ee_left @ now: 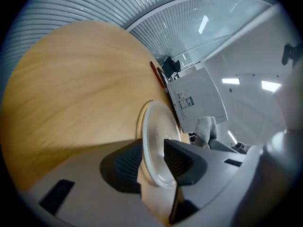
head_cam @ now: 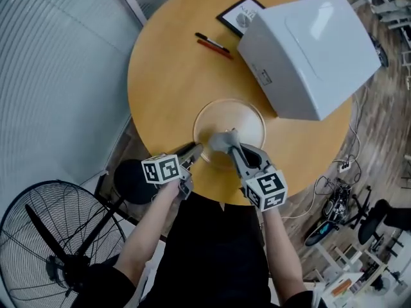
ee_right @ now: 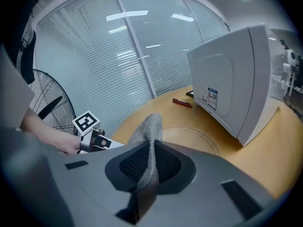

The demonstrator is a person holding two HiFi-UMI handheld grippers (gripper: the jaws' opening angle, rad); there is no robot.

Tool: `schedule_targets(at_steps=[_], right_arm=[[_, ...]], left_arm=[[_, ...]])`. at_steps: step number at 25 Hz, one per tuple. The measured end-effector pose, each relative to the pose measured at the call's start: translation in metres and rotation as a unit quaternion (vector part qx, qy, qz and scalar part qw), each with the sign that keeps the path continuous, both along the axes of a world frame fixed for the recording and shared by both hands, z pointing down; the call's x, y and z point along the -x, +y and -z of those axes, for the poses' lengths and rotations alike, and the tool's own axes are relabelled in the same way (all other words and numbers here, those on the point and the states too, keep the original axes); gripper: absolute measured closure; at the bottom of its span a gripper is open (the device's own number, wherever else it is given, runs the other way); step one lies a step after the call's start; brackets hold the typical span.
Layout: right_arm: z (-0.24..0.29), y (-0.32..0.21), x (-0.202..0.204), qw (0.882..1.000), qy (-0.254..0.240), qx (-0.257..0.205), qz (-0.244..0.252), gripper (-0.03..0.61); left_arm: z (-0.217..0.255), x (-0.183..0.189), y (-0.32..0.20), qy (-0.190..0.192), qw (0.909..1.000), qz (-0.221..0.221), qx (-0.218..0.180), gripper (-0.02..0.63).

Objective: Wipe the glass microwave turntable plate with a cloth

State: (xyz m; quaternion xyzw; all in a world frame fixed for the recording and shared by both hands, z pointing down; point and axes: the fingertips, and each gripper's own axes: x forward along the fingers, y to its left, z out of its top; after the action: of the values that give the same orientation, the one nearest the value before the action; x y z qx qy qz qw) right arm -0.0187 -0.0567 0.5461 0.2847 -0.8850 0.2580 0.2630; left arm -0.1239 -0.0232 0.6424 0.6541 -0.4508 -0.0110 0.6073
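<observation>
Glass turntable plate (head_cam: pixel 239 116): lies flat on the round table, on its near side, just in front of the microwave's near corner. In the left gripper view (ee_left: pixel 158 141) it shows edge-on.
Round table (head_cam: pixel 170 76): light wood top. It carries the plate, the microwave, the card and the pens.
Microwave (head_cam: pixel 308 53): white, at the table's far right, with one corner past the table's edge. A label shows on its casing in the right gripper view (ee_right: pixel 236 79).
Floor fan (head_cam: pixel 45 236): black wire cage, on the floor at the person's left, well apart from the table.
Right gripper (head_cam: pixel 232 145): over the plate's near part. Its jaws are closed on the cloth (ee_right: pixel 151 150).
Left gripper (head_cam: pixel 196 149): at the plate's near left rim. Its jaws (ee_left: pixel 152 148) stand wide with the rim between them, not pinched.
Cloth (head_cam: pixel 220 140): grey and knitted, a fold sticking up past the right gripper's jaws (ee_right: pixel 149 124), above the plate.
Framed card (head_cam: pixel 239 15): dark frame, at the table's far side, partly behind the microwave.
Pens (head_cam: pixel 213 45): one black and one red, side by side, between the card and the plate.
</observation>
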Motion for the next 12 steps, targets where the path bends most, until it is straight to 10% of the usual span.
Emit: schedule_targets(at_steps=[12], right_arm=[[-0.048, -0.009, 0.038, 0.998, 0.048, 0.012, 0.043, 0.545]], left_arm=[[-0.008, 0.001, -0.003, 0.000, 0.9992, -0.007, 0.040, 0.580]])
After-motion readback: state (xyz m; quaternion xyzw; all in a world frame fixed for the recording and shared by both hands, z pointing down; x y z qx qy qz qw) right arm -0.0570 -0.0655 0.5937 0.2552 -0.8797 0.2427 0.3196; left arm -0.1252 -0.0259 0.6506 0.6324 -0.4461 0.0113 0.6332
